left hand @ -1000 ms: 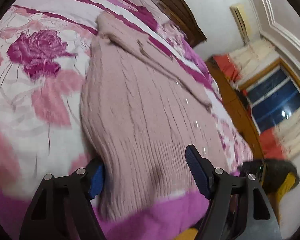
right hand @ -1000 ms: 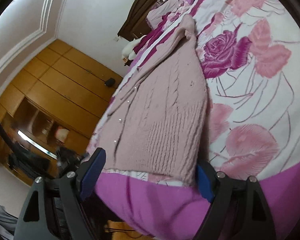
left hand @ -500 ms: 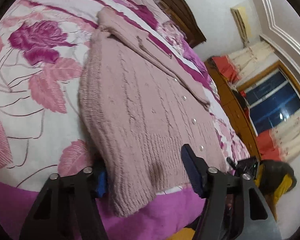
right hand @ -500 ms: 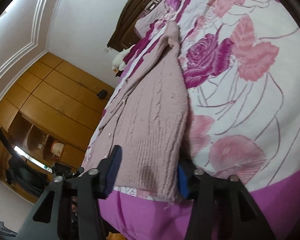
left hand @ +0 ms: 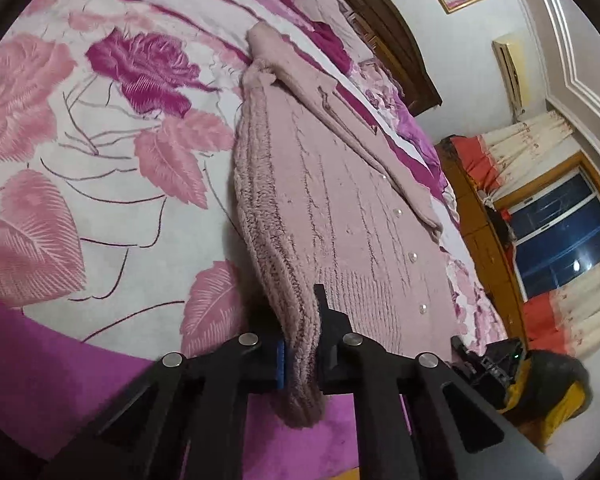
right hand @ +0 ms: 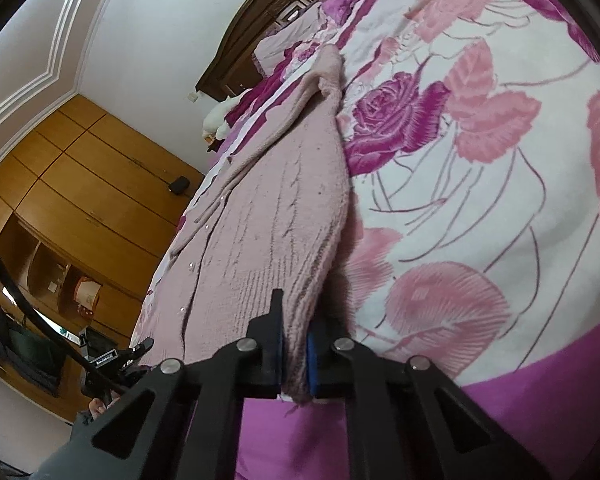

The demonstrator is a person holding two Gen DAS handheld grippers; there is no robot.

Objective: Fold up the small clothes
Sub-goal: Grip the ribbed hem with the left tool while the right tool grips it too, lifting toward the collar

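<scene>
A pale pink cable-knit cardigan (left hand: 340,200) with pearl buttons lies lengthwise on the floral bedspread (left hand: 100,184), its hem at the bed's near edge. My left gripper (left hand: 300,344) is shut on the hem's left corner, and the knit bunches between the pads and hangs below them. In the right wrist view the same cardigan (right hand: 268,220) runs away toward the headboard. My right gripper (right hand: 296,344) pinches the hem's right corner, its jaws still closing with the knit pressed between the blue pads.
The bedspread's magenta border (right hand: 540,380) marks the near edge of the bed. A dark wooden headboard (left hand: 384,28) stands at the far end. A wooden wardrobe (right hand: 80,184) lines one side, a window with curtains (left hand: 560,220) the other.
Both grippers have closed from wide open onto the hem corners of the cardigan. The left one has shifted in toward the hem, which now bunches up between its pads.
</scene>
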